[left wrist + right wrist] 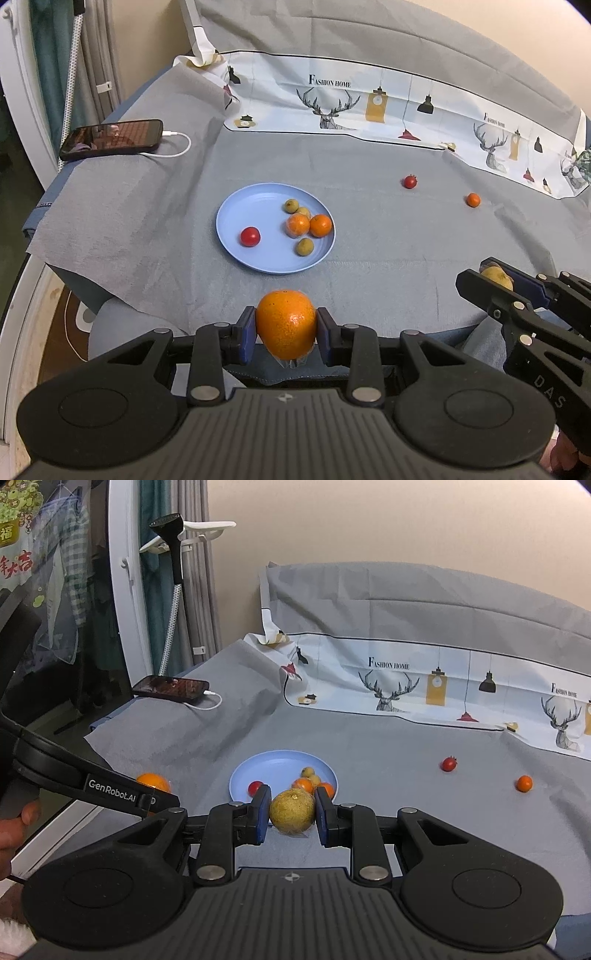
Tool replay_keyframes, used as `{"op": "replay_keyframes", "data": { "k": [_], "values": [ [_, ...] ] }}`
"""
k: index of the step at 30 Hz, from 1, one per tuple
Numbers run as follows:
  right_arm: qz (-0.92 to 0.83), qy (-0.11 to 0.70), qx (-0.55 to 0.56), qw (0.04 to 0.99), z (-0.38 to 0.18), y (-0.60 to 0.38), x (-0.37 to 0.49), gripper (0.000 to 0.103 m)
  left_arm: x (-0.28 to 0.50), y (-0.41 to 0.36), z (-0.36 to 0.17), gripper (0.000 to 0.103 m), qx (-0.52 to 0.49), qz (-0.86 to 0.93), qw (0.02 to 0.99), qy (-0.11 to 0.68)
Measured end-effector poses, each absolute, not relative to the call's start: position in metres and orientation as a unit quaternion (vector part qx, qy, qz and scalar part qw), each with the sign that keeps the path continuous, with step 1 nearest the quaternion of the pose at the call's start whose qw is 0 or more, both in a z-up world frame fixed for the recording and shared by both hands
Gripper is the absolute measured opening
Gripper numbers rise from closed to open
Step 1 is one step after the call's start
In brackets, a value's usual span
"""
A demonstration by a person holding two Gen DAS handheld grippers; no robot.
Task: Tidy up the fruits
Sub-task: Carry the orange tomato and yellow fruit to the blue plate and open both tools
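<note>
My left gripper (286,328) is shut on a large orange (286,323), held above the near edge of the grey cloth. My right gripper (291,814) is shut on a yellow-brown round fruit (292,809); it also shows at the right of the left wrist view, the fruit (496,277) between its fingers. Ahead lies a blue plate (258,199) holding a red tomato (250,236), two small oranges (309,225) and three small yellow-green fruits (305,246). A second red tomato (410,181) and a small orange fruit (473,199) lie loose on the cloth to the right.
A phone (110,138) on a white charging cable rests at the far left of the cloth. A printed white sheet (369,107) runs along the back. The bed's left edge drops to the floor; a garment steamer pole (173,590) stands beyond it.
</note>
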State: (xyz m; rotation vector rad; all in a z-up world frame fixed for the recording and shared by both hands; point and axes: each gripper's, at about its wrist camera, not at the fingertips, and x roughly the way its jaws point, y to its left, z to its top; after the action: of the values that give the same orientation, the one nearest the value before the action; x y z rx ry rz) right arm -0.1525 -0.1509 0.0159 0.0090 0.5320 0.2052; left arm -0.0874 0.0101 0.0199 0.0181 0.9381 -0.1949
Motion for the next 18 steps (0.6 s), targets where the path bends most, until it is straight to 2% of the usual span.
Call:
{"op": "replay_keyframes", "data": {
  "k": [18],
  "values": [
    [0.098,0.297,-0.005,0.950,0.001,-0.147,-0.122,0.026,-0.052,0.025,0.006,0.037,-0.007,-0.084,0.876,0.476]
  ]
}}
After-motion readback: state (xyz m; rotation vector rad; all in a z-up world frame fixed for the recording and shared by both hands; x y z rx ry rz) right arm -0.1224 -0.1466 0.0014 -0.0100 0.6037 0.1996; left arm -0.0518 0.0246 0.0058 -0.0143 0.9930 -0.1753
